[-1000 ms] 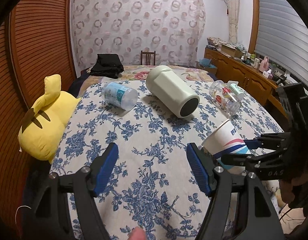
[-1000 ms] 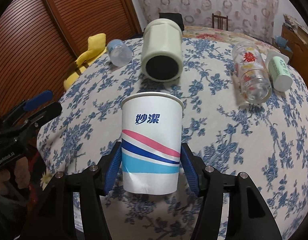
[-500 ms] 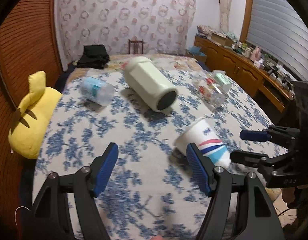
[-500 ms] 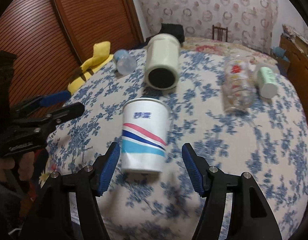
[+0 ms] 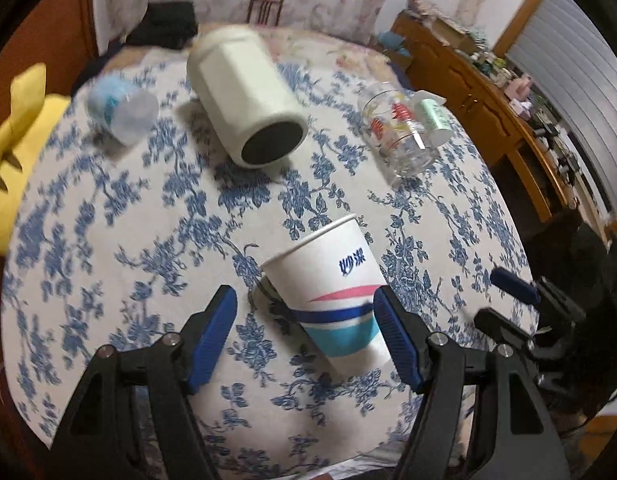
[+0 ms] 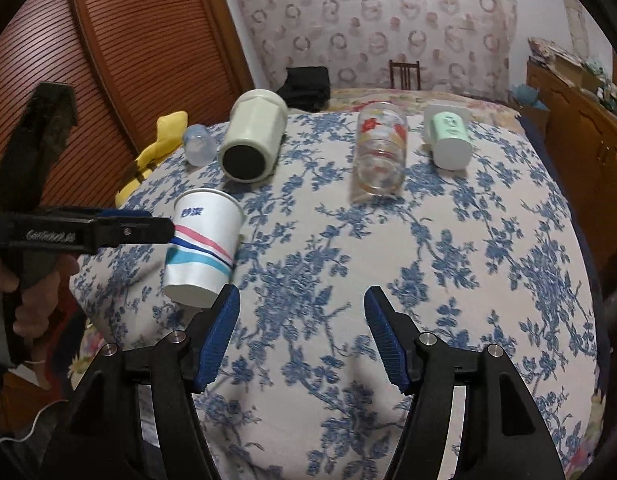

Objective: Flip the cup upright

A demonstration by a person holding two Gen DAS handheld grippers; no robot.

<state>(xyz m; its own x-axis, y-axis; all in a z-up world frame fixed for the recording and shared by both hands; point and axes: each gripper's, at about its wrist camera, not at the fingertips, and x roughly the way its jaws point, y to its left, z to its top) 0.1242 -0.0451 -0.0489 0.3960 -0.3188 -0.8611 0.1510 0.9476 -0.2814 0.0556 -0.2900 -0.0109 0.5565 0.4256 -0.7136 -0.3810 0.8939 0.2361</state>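
Note:
A white paper cup [image 5: 336,292] with pink, navy and teal stripes stands mouth up on the blue-flowered tablecloth [image 5: 148,216]; it also shows in the right wrist view [image 6: 202,248]. My left gripper [image 5: 304,336] is open with the cup between its blue pads, nearer the right pad [image 5: 392,336]. My right gripper [image 6: 300,340] is open and empty, drawn back to the right of the cup. The left gripper's fingers [image 6: 128,230] show at the cup's left side in the right wrist view.
Lying on the cloth beyond the cup: a large cream canister [image 5: 244,96], a small clear bottle [image 5: 122,110], a printed glass [image 5: 400,132] and a green-and-white cup [image 6: 448,140]. A yellow plush [image 5: 12,152] sits at the left edge. A wooden sideboard [image 5: 488,112] stands on the right.
My right gripper has let go of the cup and pulled back to the right. My left gripper has moved right and forward, so the cup now sits between its pads.

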